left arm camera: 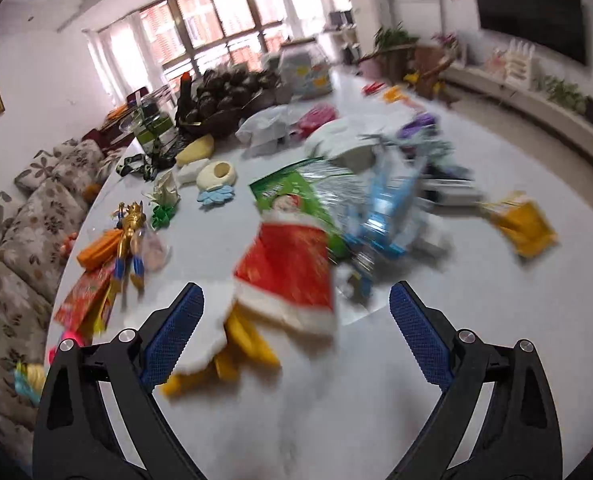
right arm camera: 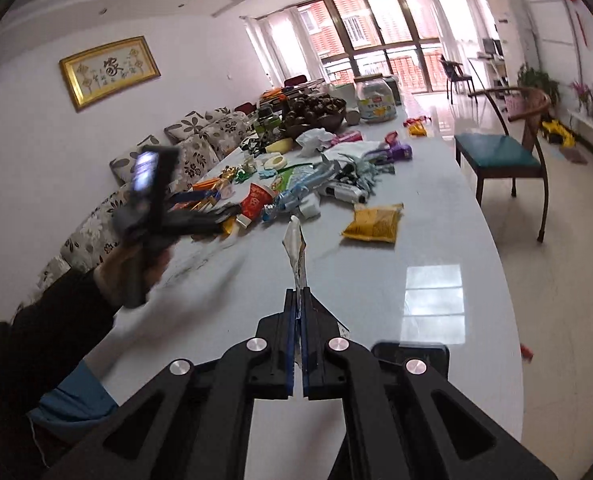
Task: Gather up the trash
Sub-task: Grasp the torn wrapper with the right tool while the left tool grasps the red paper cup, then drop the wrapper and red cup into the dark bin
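Observation:
In the right wrist view my right gripper (right arm camera: 299, 294) is shut on a thin white crumpled wrapper (right arm camera: 295, 250) that sticks up past its tips, above the pale table (right arm camera: 436, 240). A yellow snack bag (right arm camera: 372, 222) lies flat ahead to the right. The left gripper (right arm camera: 212, 216), held by a hand in a dark sleeve, hovers at the left near a red paper cup (right arm camera: 256, 200). In the blurred left wrist view my left gripper (left arm camera: 296, 308) is open over the red cup (left arm camera: 286, 268), with yellow wrappers (left arm camera: 248, 344) and a green packet (left arm camera: 284, 192) nearby. The yellow bag (left arm camera: 522, 224) lies right.
Litter and toys cover the table's far half: a gold figurine (left arm camera: 130, 232), a bowl of dark fruit (right arm camera: 312, 110), a plastic jar (right arm camera: 376, 100), purple items (right arm camera: 396, 152). A floral sofa (right arm camera: 200, 140) runs along the left. A wooden chair (right arm camera: 504, 148) stands right of the table.

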`<action>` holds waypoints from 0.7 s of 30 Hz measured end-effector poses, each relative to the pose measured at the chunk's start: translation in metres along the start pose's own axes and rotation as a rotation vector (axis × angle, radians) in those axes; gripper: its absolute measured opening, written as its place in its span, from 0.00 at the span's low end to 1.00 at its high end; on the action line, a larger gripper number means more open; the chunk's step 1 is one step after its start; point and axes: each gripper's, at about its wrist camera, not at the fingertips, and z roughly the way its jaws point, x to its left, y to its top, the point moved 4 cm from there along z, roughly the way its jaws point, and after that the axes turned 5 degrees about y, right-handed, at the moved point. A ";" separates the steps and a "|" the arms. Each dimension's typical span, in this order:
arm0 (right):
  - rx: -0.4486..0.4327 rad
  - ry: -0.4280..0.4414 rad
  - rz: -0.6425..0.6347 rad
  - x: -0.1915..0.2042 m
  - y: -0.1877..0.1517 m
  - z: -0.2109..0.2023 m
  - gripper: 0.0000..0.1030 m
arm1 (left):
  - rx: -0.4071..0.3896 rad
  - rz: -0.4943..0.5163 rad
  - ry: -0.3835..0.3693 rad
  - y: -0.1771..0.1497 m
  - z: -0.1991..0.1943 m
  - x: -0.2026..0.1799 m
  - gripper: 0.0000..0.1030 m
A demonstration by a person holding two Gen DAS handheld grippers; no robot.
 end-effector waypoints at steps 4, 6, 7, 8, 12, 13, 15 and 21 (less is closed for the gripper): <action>0.022 -0.009 0.010 -0.004 -0.008 0.008 0.02 | 0.075 -0.043 -0.012 0.008 0.044 0.012 0.83; 0.027 -0.003 0.018 -0.002 -0.011 0.009 0.02 | 0.124 -0.028 -0.047 0.005 0.059 0.008 0.35; 0.029 0.000 0.021 0.000 -0.012 0.011 0.02 | 0.137 -0.019 -0.040 0.001 0.064 0.007 0.34; 0.031 0.005 0.024 0.003 -0.013 0.012 0.02 | 0.117 -0.019 -0.033 0.000 0.060 0.006 0.32; 0.030 0.036 -0.002 0.026 -0.019 0.008 0.02 | -0.056 -0.081 -0.139 -0.008 -0.011 0.018 0.26; 0.027 0.053 -0.015 0.037 -0.020 0.006 0.02 | -0.115 -0.110 -0.191 -0.016 -0.048 0.024 0.26; 0.022 0.109 -0.024 0.057 -0.023 0.002 0.02 | -0.202 -0.117 -0.239 -0.033 -0.110 0.029 0.26; 0.062 0.320 -0.094 0.138 -0.061 -0.016 0.02 | -0.321 -0.055 -0.335 -0.160 -0.280 0.020 0.27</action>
